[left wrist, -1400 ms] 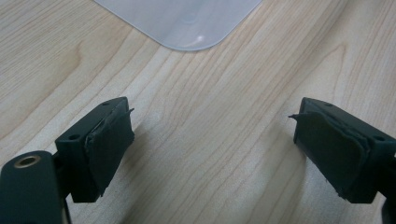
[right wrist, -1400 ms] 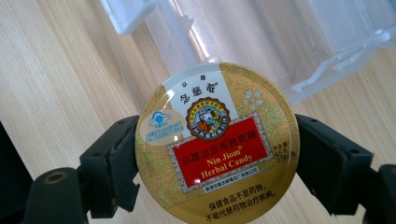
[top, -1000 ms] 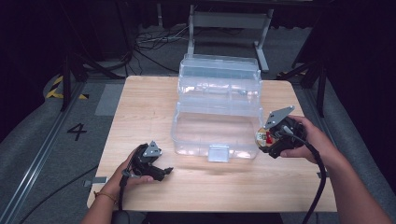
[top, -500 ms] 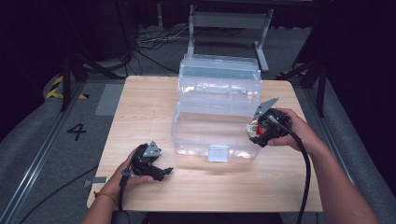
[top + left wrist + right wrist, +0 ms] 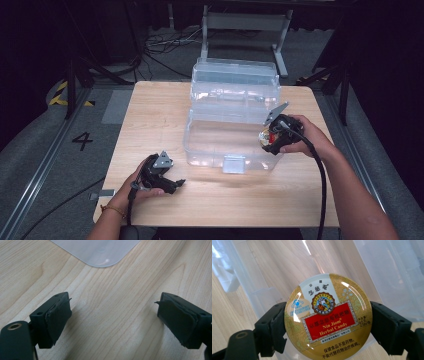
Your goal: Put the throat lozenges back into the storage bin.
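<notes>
Your right claw [image 5: 328, 323] grips a round candy tin [image 5: 328, 316] by its rim at the right end of the clear box [image 5: 227, 125]; the tin's bottom edge is cut off. Your left claw [image 5: 115, 320] rests wide open, empty, on the table [image 5: 160, 107].

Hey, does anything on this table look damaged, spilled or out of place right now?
Nothing spilled or askew. The one flaw: the black pads on the left gripper look frayed, their edges peeling. The candy tin sits squarely in the right gripper.
</notes>
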Tool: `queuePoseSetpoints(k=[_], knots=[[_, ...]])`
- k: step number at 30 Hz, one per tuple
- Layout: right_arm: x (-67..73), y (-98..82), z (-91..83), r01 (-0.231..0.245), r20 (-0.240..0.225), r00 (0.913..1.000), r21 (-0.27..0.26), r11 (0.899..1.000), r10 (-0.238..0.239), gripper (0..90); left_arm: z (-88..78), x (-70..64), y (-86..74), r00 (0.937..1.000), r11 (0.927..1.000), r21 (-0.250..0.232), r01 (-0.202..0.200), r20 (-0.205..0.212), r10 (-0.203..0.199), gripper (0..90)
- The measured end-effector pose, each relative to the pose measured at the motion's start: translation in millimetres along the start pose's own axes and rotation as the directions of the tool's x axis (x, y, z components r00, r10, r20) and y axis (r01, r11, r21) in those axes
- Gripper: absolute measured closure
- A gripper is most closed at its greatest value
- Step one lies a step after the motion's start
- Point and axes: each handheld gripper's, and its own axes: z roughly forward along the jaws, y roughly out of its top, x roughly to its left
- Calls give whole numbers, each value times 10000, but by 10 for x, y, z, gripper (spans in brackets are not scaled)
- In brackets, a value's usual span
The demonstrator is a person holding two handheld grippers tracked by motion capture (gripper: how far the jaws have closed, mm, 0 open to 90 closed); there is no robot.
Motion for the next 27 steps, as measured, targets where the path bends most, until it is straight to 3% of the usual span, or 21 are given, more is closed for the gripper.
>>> queuePoseSetpoints(k=[7,27], knots=[[-37,37,158,-58,-83,9999,444,9990,62,203,0,0,0,10000,10000,-2,1,-3,-1,121],[-46,36,299,-52,14,10000,1087,9941,51,203,1,0,0,10000,10000,-8,-1,6,1,121]])
